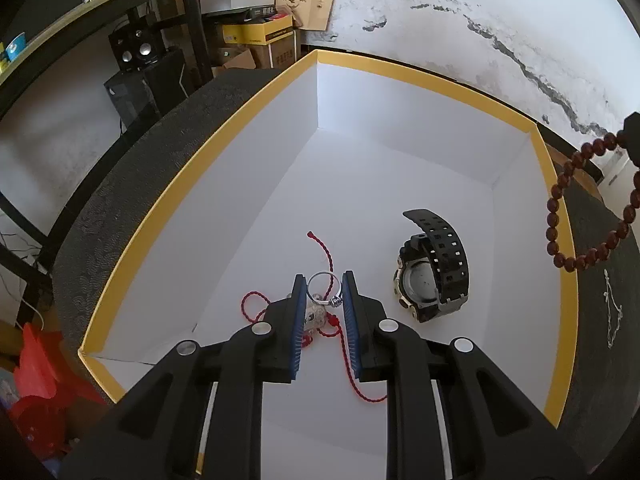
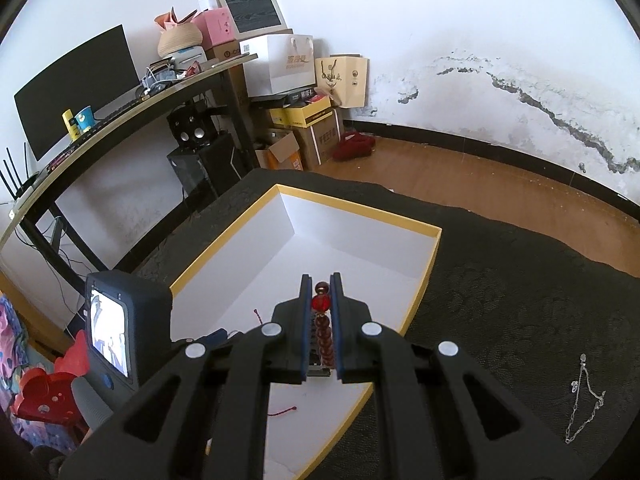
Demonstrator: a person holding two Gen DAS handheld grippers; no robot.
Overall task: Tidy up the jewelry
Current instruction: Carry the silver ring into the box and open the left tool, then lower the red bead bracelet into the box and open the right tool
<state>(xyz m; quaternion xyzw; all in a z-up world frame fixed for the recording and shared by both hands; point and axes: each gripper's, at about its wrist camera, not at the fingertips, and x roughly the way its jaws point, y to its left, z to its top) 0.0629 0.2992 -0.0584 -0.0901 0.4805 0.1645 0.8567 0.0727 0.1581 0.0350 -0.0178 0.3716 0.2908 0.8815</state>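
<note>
Left wrist view: the left claw (image 1: 325, 285) reaches down into a shallow white box with a yellow rim (image 1: 132, 248). Its two blue-padded fingers are closed on a thin silver ring (image 1: 323, 288), held upright between the tips. Below the ring, on the box floor, lies a red cord bracelet (image 1: 332, 320) with a small pale charm, its loose ends trailing forward and back. To the right of it in the box, apart from the cord, a black wristwatch (image 1: 432, 268) lies on its side, strap curled over the case. At the far right edge, a loop of dark red beads (image 1: 560, 196) hangs in the air above the box's right rim. A fine silver chain (image 1: 614, 316) lies on the dark patterned cloth (image 1: 120, 216) outside the box.

Right wrist view: the right claw (image 2: 321, 292) is above the near part of the same box, closed on the bead bracelet, whose round red beads sit in a row between the fingers. The silver chain lies on the cloth at lower right, well apart from the box. A desk (image 2: 120, 120) with a monitor stands at the left.
</note>
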